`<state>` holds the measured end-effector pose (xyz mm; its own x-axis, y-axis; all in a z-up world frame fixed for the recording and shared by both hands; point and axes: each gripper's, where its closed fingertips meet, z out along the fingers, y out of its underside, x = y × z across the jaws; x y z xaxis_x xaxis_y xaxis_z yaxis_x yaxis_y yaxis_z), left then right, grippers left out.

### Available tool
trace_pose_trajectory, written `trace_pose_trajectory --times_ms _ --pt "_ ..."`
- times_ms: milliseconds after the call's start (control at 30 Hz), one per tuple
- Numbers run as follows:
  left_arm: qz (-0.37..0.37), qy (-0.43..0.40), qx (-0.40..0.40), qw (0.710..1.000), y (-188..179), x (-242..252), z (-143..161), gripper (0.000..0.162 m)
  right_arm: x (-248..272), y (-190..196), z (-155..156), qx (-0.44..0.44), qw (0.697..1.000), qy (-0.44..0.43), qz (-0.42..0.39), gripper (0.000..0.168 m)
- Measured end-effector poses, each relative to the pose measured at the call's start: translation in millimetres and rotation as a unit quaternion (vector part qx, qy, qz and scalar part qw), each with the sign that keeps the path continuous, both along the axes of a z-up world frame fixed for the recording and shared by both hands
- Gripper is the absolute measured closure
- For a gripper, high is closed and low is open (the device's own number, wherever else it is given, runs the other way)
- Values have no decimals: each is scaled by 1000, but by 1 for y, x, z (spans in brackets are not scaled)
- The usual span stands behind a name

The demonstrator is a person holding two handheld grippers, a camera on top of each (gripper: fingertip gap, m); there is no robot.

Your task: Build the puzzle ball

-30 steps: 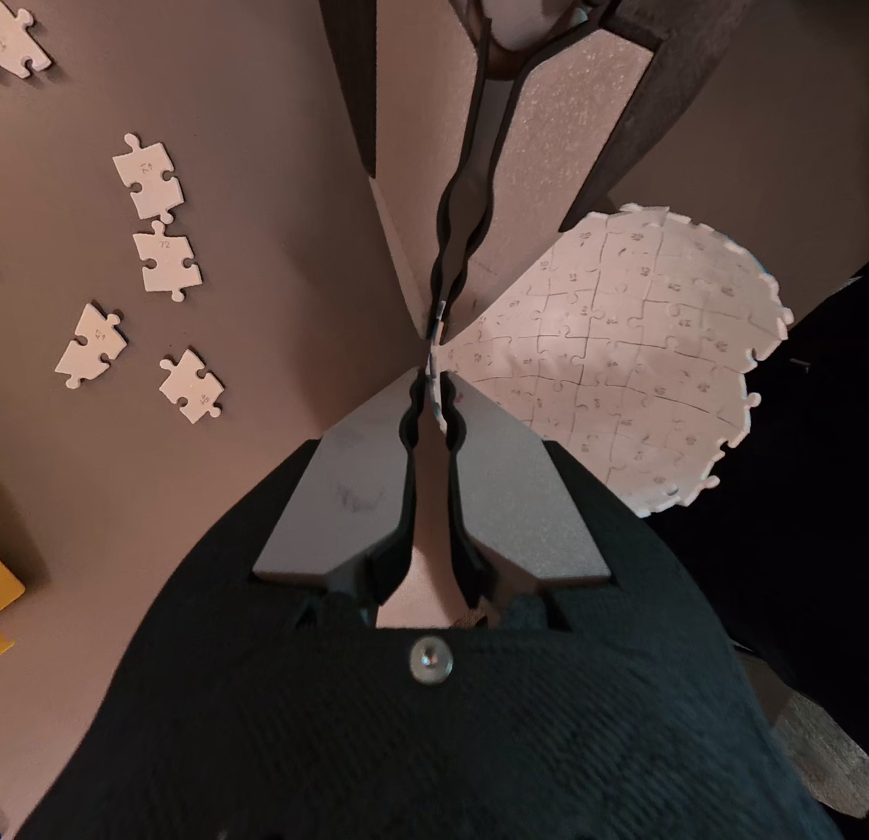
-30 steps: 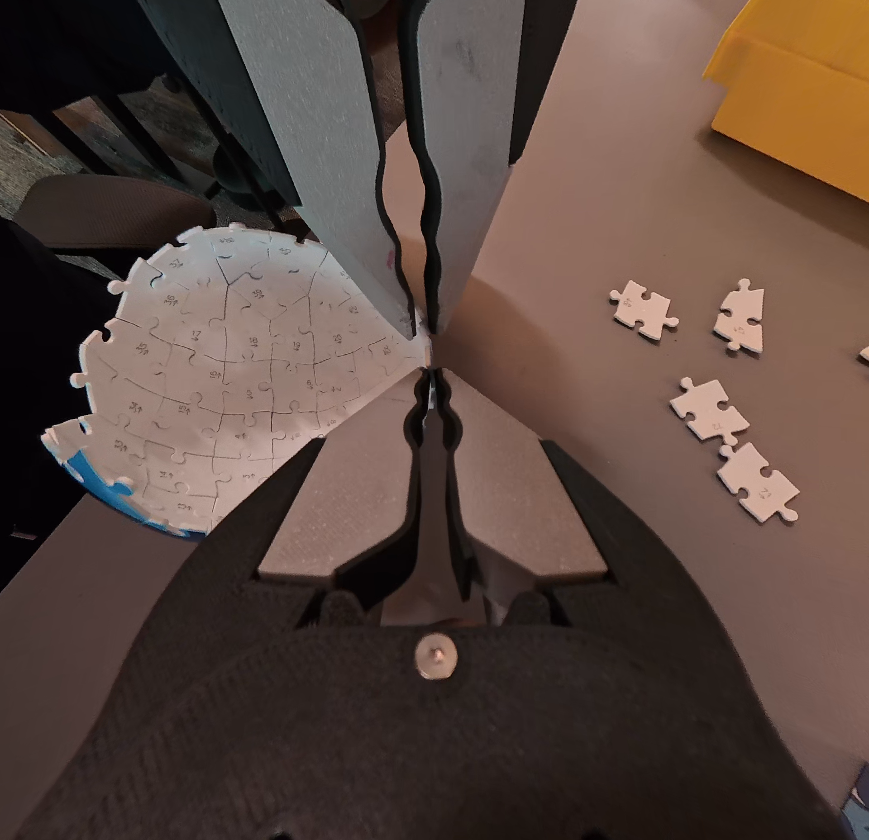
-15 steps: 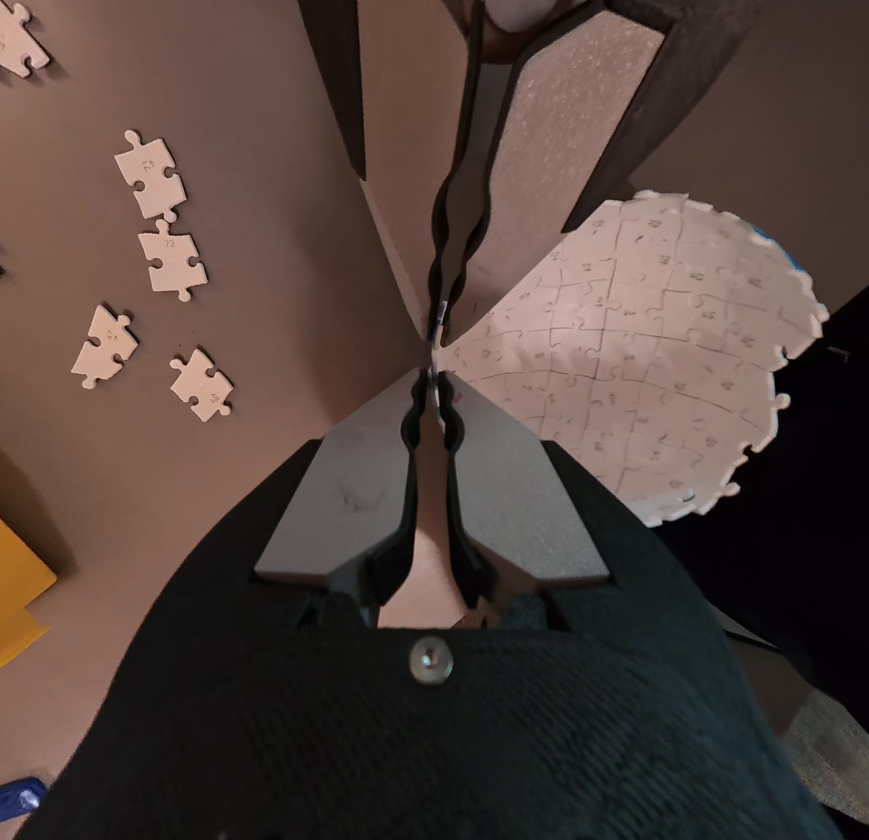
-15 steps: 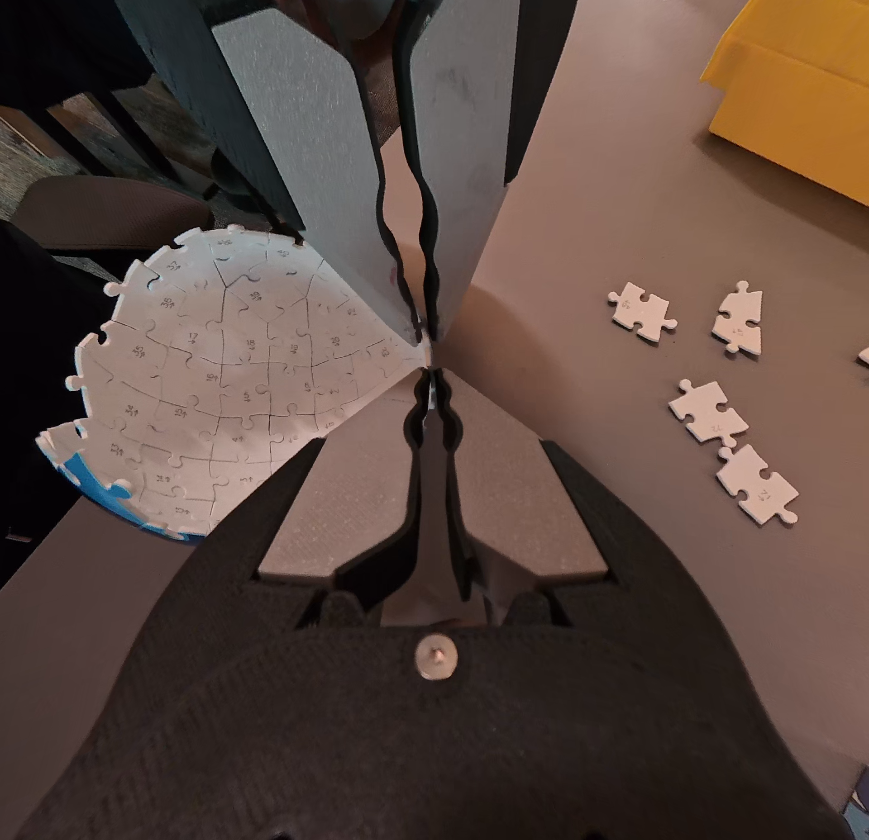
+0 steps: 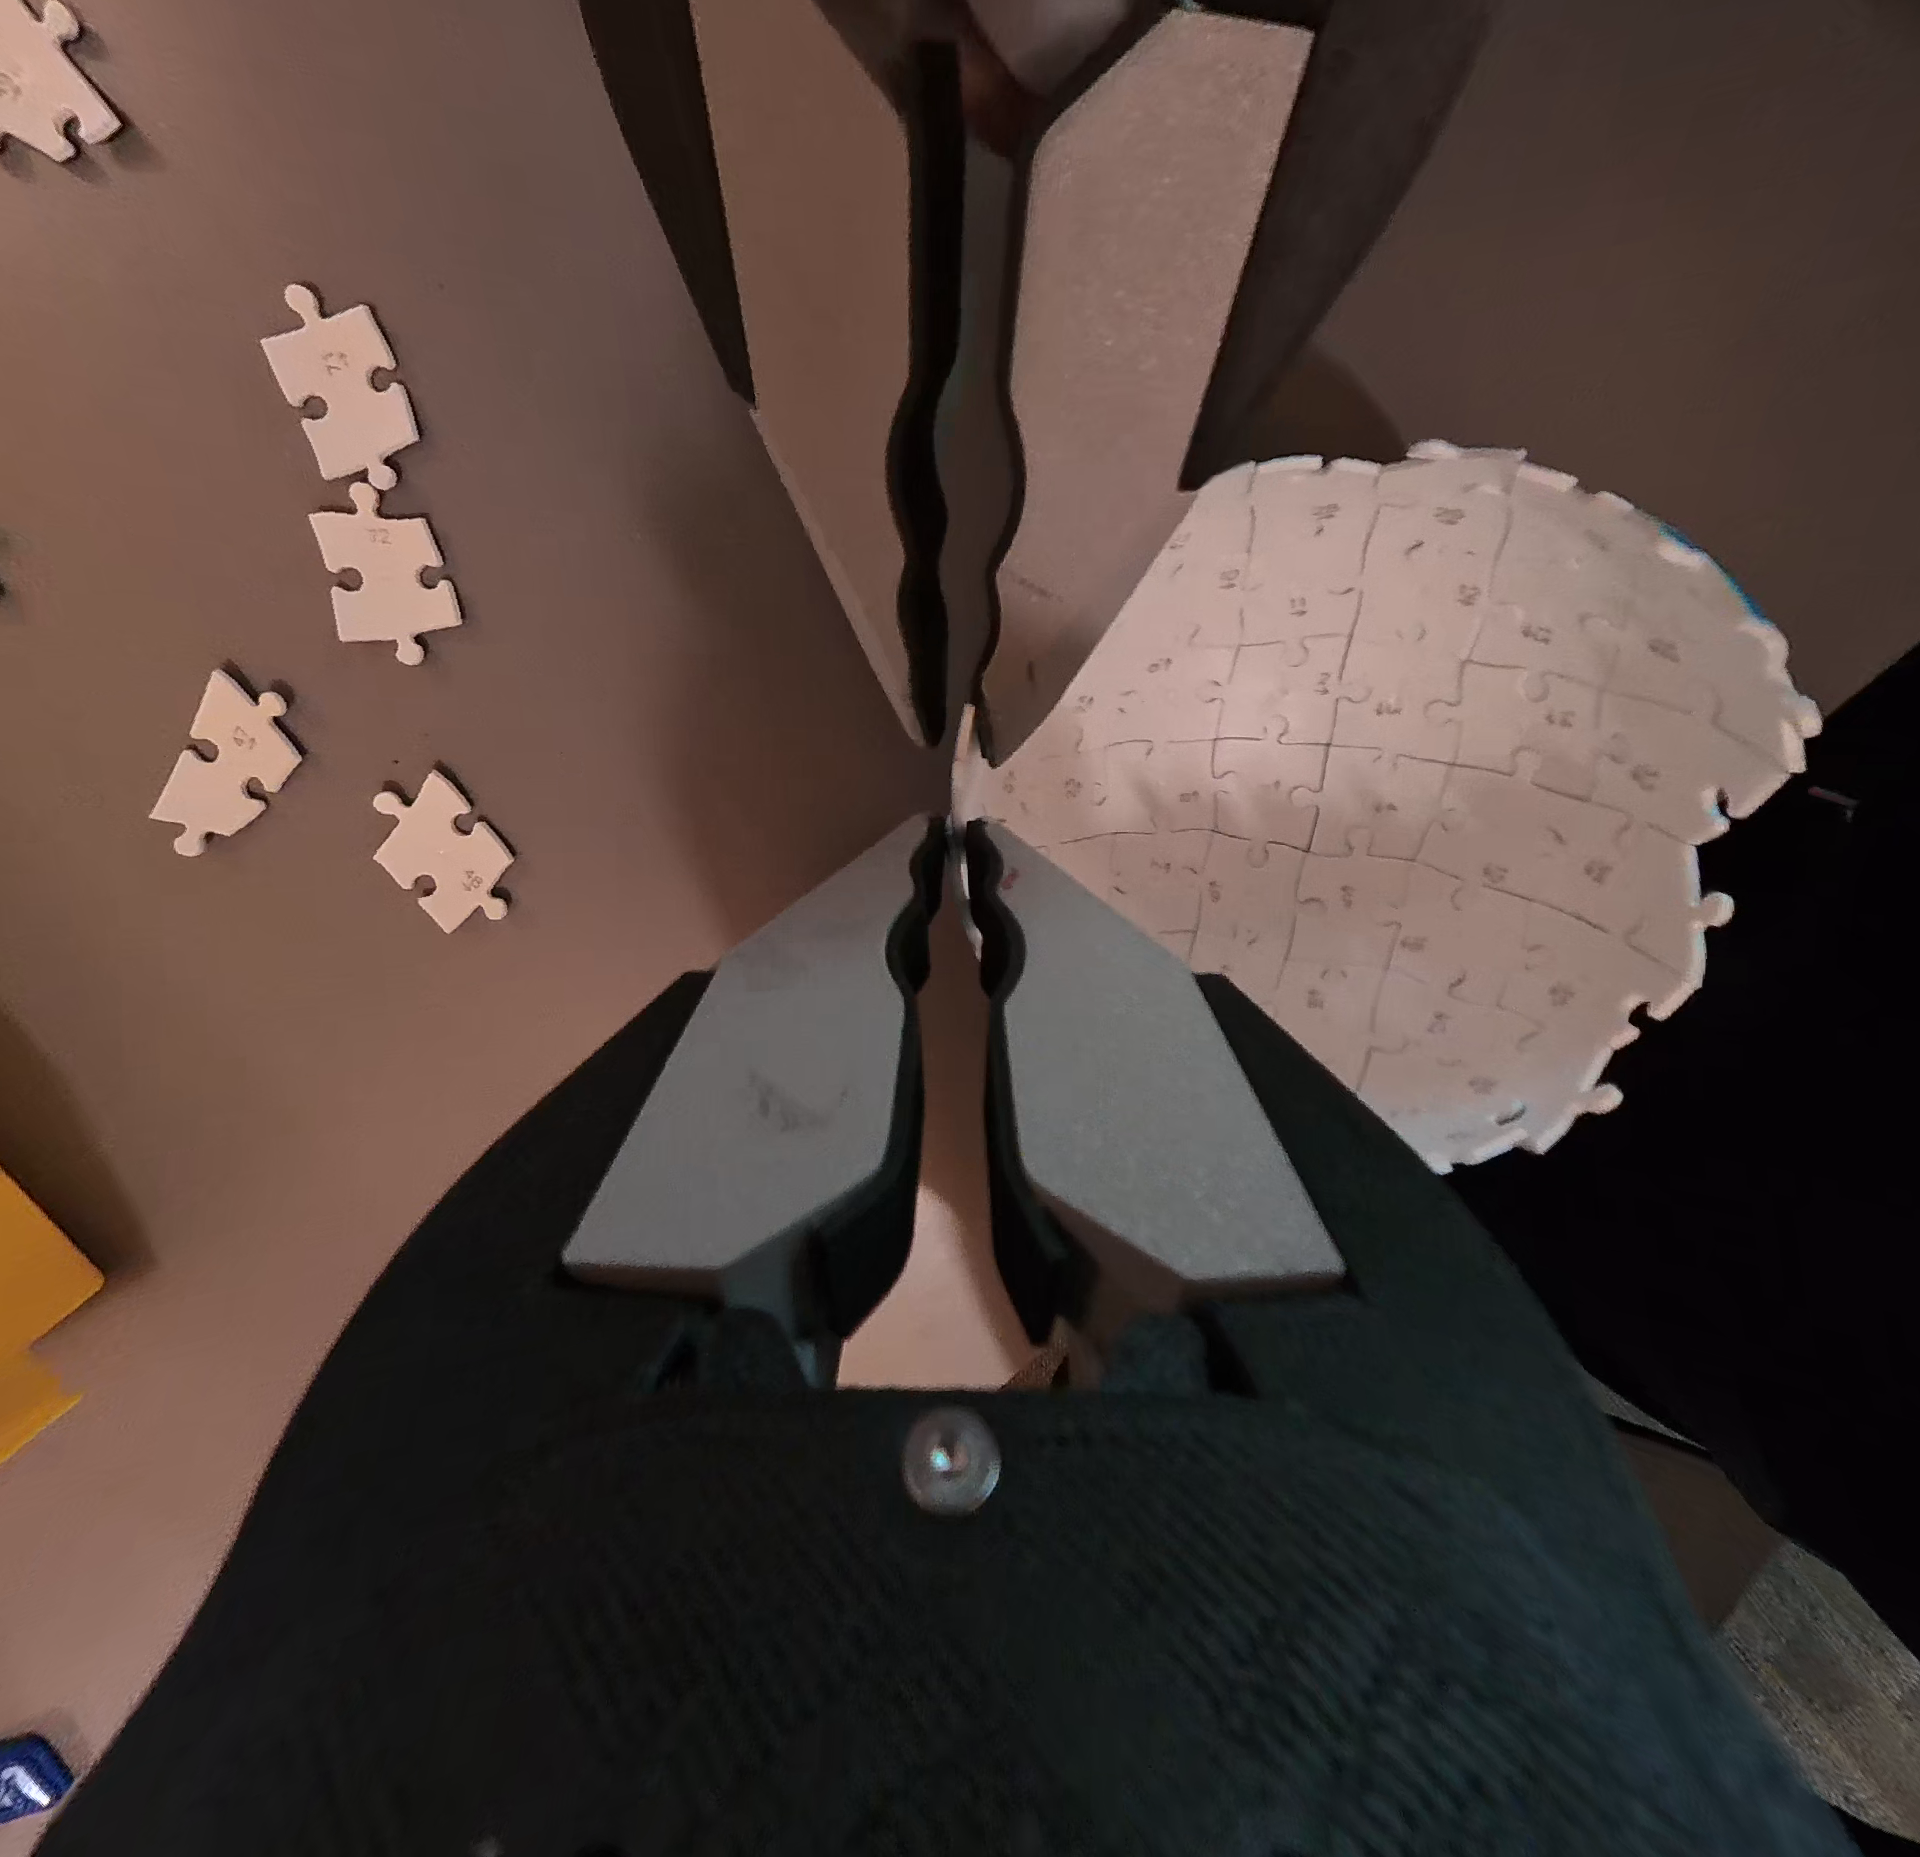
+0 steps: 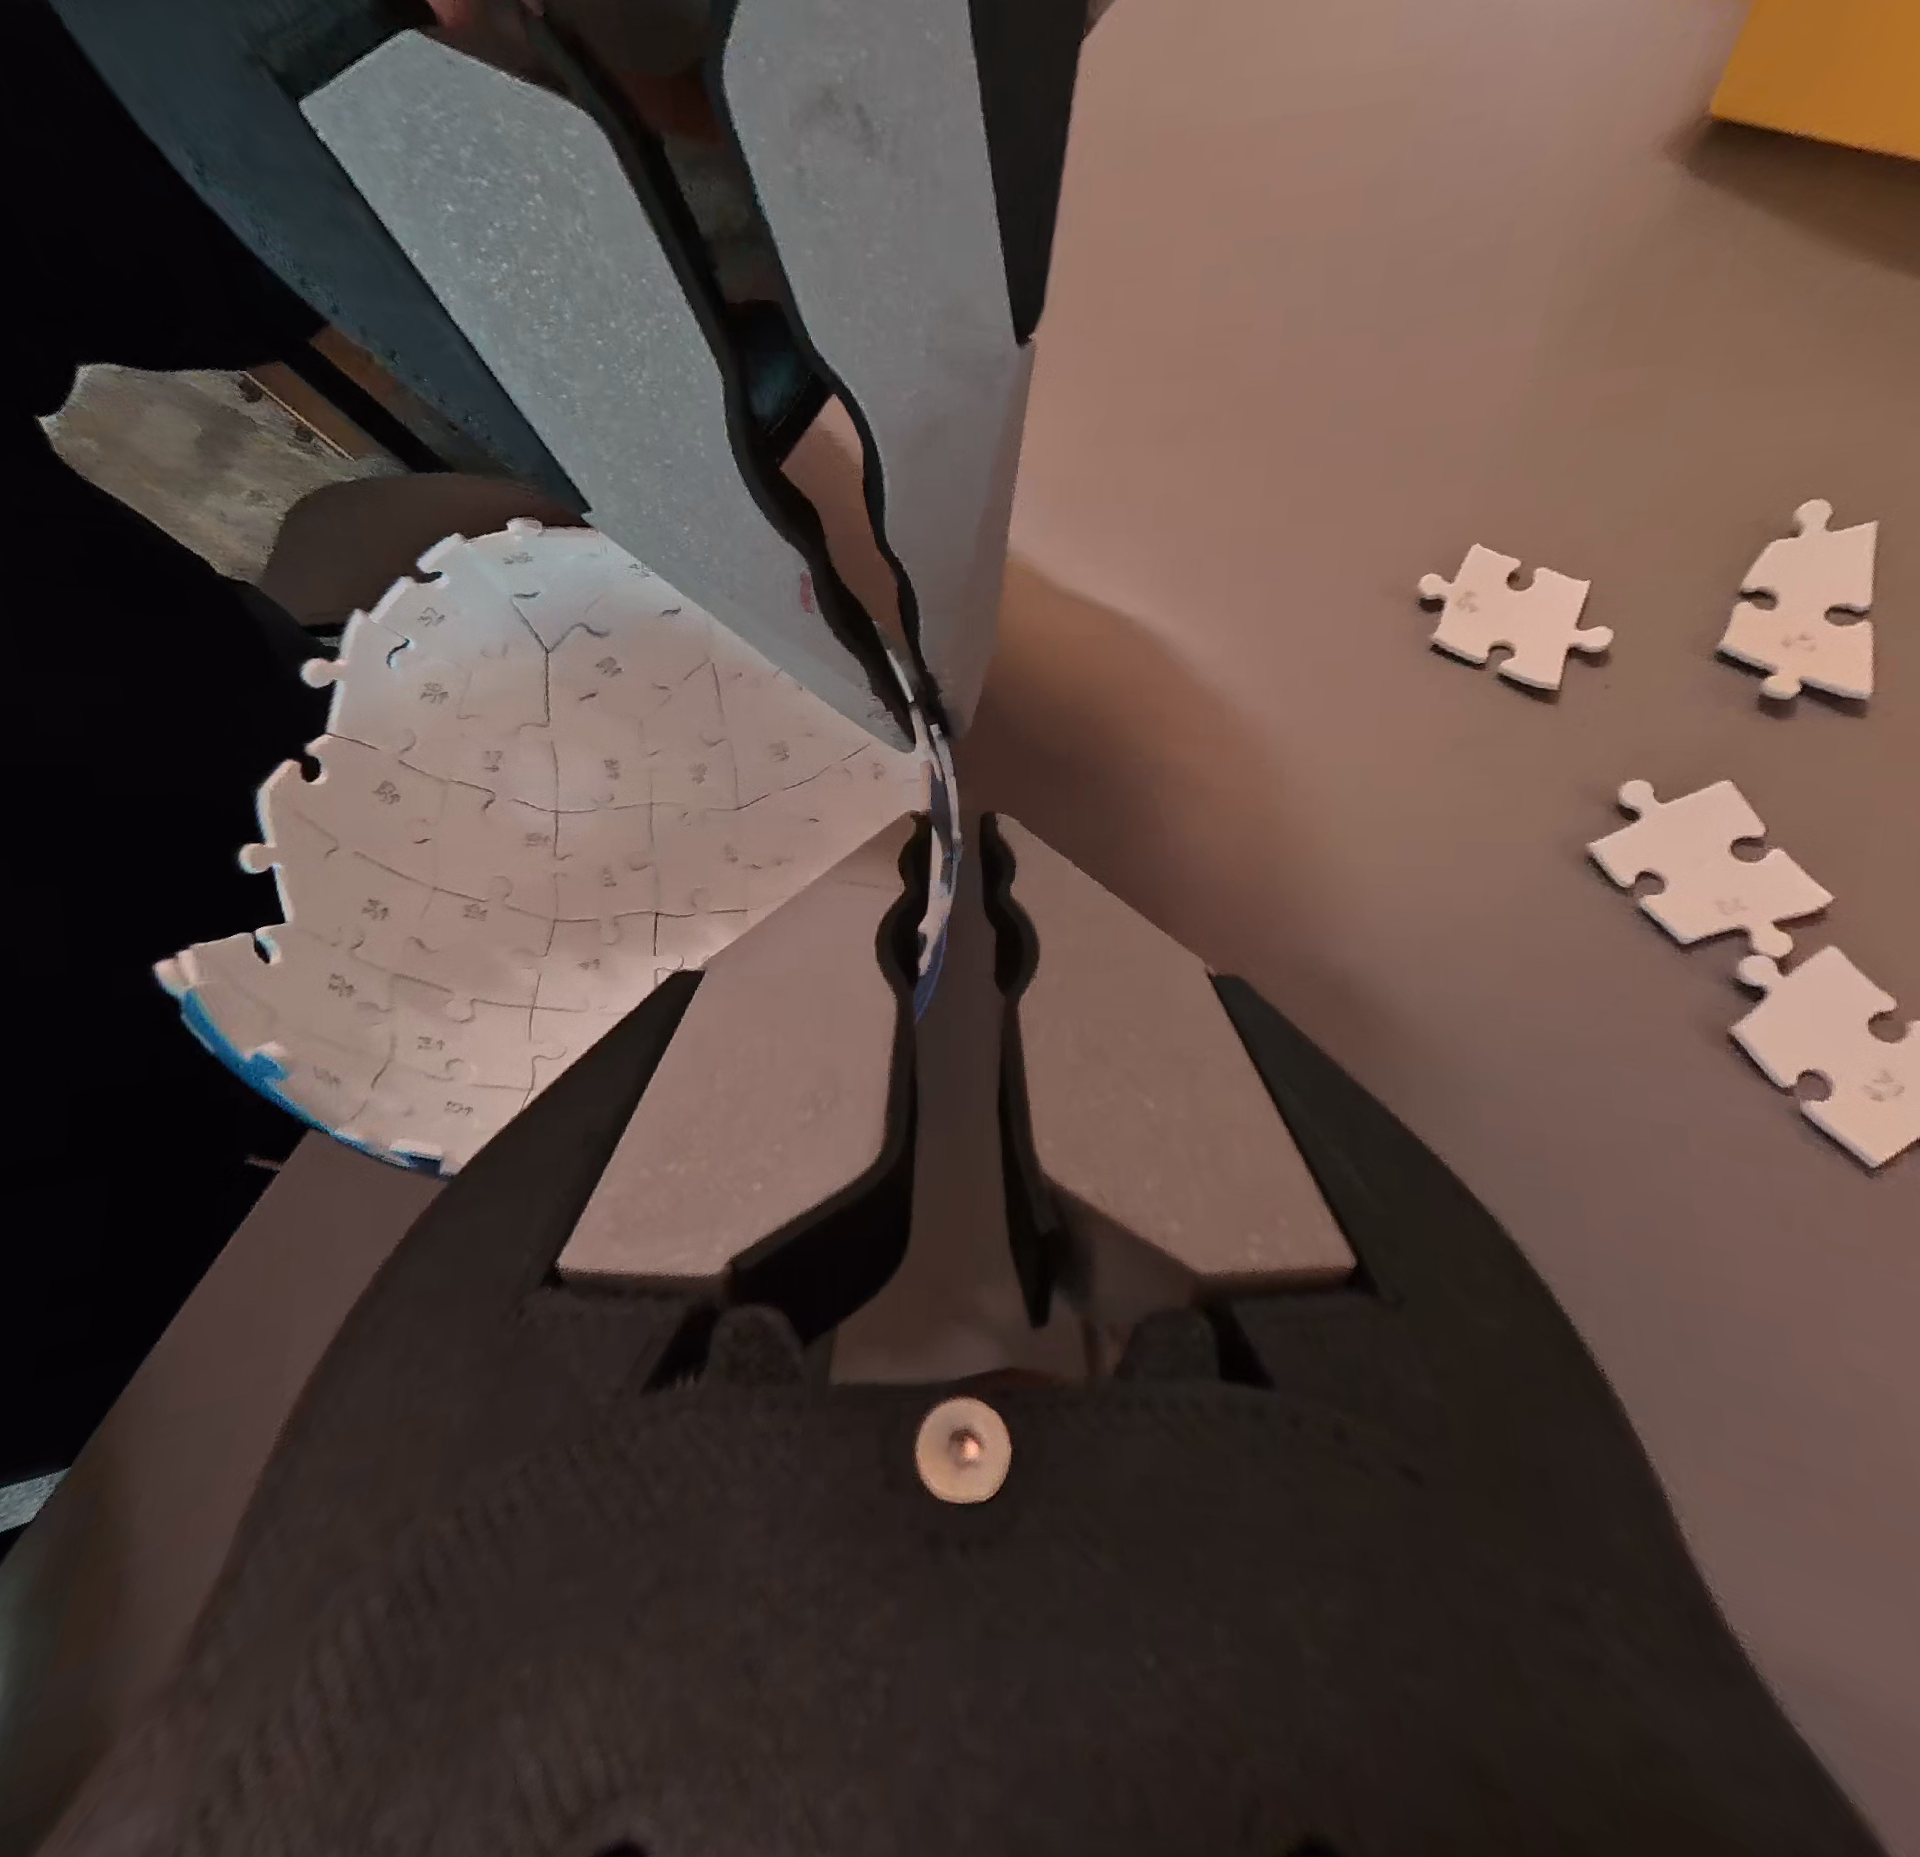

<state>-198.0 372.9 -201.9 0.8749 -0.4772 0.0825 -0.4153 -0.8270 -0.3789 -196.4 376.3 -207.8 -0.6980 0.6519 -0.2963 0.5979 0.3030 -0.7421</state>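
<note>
We held the half-built ball (image 5: 1382, 810), a white bowl of joined pieces with a blue outside, up over the edge of the table (image 5: 623, 249). Our left hand-held gripper (image 5: 958, 851) was pinched on its rim. Our right hand-held gripper (image 6: 951, 846) met it tip to tip, its fingers a little apart around the same rim. Four loose pieces (image 5: 343, 602) lay on the table beside us. A yellow box (image 6: 1829, 51) sat farther off.

— Where is the puzzle shell (image 5: 1382, 810) held?
— Between the two grippers, tip to tip, above the table (image 5: 623, 249) edge.
— And the loose pieces (image 5: 358, 612)?
— Scattered on the table, well apart from it.
</note>
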Motion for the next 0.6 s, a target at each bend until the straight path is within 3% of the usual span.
trace_pose_trajectory --times_ms 300,600 --pt "-1 18 5 1000 2 -2 0 161 -1 2 2 80 996 41 16 168" --pt "-1 24 10 1000 2 -3 0 161 -2 3 2 77 995 56 15 168"
